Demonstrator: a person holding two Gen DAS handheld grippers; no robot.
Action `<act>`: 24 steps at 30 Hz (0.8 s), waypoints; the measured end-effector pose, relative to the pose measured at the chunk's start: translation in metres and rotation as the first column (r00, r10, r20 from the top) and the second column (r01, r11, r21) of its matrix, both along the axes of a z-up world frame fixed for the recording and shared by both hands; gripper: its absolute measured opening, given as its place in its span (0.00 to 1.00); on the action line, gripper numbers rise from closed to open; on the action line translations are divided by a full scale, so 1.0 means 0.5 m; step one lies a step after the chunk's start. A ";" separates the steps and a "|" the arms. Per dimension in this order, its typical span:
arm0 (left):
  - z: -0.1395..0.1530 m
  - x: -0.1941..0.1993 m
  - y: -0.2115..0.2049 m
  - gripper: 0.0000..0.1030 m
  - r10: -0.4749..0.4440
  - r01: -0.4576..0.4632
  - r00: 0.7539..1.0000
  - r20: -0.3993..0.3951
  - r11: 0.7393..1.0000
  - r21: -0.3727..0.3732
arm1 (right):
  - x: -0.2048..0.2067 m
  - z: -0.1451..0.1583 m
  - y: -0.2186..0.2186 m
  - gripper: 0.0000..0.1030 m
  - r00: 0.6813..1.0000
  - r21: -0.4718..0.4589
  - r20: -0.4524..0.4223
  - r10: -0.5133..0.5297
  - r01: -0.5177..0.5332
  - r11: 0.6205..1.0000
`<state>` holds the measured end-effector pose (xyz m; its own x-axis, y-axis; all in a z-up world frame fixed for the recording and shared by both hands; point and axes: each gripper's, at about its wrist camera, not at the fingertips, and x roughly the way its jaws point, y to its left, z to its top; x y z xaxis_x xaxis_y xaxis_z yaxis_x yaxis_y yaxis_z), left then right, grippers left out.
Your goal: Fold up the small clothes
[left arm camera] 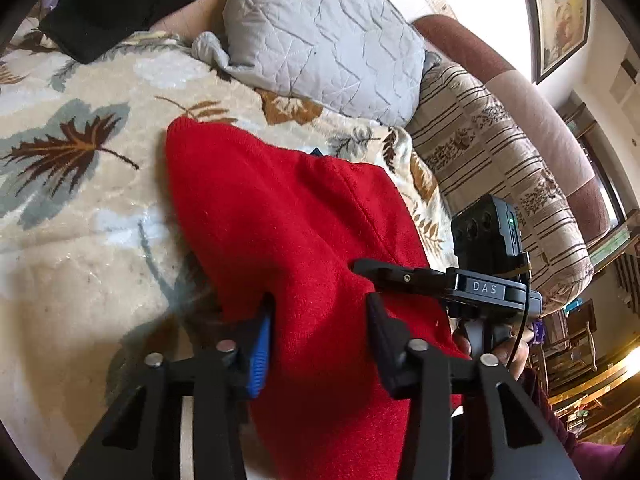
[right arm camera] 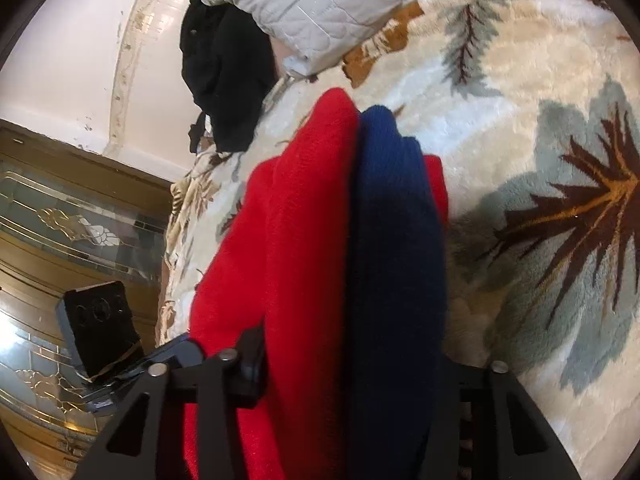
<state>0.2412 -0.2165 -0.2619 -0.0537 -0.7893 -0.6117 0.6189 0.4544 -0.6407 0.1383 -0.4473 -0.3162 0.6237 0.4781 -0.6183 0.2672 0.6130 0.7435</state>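
A red garment (left arm camera: 288,232) with a navy blue part (right arm camera: 396,240) lies on a cream blanket with leaf prints (left arm camera: 80,208). My left gripper (left arm camera: 320,332) has its blue-padded fingers (left arm camera: 260,352) closed on the red cloth bunched between them. My right gripper (right arm camera: 352,368) grips the red (right arm camera: 288,248) and navy folds together; its right finger is hidden under the cloth. The other gripper shows at the right of the left wrist view (left arm camera: 472,284) and at the lower left of the right wrist view (right arm camera: 120,344).
A grey quilted pillow (left arm camera: 320,36) and a black garment (right arm camera: 228,76) lie at the far side of the bed. A striped bolster (left arm camera: 500,184) lies at the right. A glass-panelled wooden cabinet (right arm camera: 60,232) stands beyond the bed edge.
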 end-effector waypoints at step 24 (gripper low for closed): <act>0.083 -0.159 0.177 0.37 0.018 -0.080 0.958 0.285 0.975 0.208 | -0.113 0.045 0.191 0.43 0.999 -0.044 0.028 0.038 -0.037 0.998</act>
<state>0.1617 -0.1279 -0.2203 0.1791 -0.6349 -0.7516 0.7326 0.5960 -0.3288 0.0818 -0.3516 -0.2938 0.6234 0.4745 -0.6215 0.2226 0.6542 0.7228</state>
